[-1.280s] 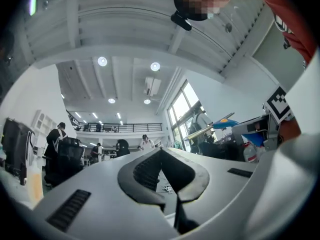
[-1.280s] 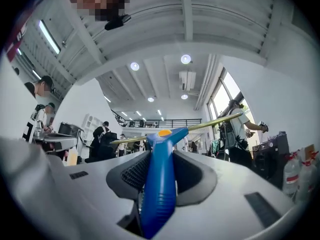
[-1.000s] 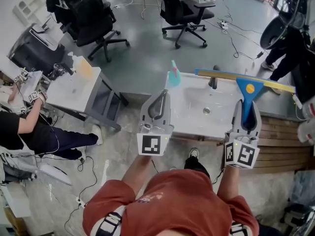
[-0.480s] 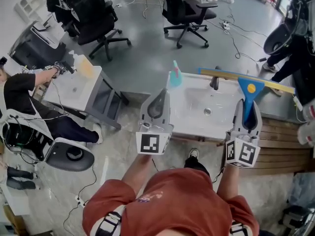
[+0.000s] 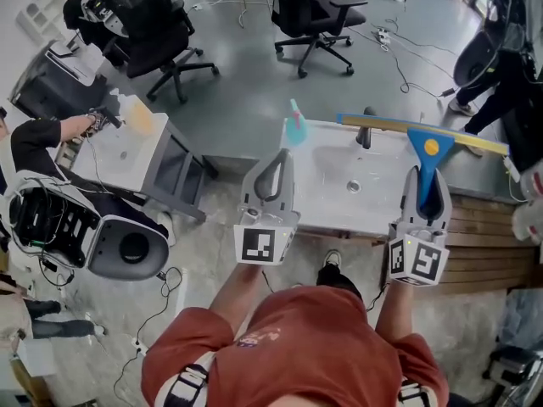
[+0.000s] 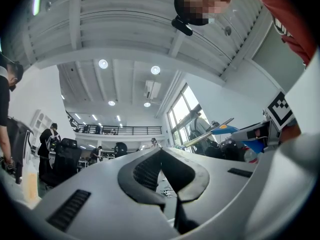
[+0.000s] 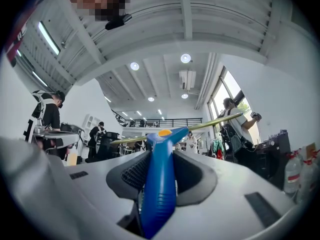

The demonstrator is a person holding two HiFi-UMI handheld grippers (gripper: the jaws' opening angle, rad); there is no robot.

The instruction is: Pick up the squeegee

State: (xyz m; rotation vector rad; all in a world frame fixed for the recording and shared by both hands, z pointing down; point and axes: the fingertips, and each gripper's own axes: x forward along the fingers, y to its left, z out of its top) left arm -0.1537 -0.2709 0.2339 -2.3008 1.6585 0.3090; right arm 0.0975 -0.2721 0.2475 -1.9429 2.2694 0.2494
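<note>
Squeegee (image 5: pixel 430 153) is lifted over white sink (image 5: pixel 335 214), blue handle clamped between right gripper (image 5: pixel 429 195) jaws, yellow blade crosswise. Left gripper (image 5: pixel 273 175) jaws together, holding nothing.

Grey floor (image 5: pixel 246 100), black office chairs (image 5: pixel 310 15), white sink counter (image 5: pixel 327 166), tall windows (image 6: pixel 187 113)

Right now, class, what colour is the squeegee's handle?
Squeegee handle: blue, best in right gripper view.

Both arms forward; left gripper (image 5: pixel 282 161) fingers seemingly together, right gripper (image 5: pixel 427 178) fingers tight on squeegee (image 5: pixel 431 149) handle.
</note>
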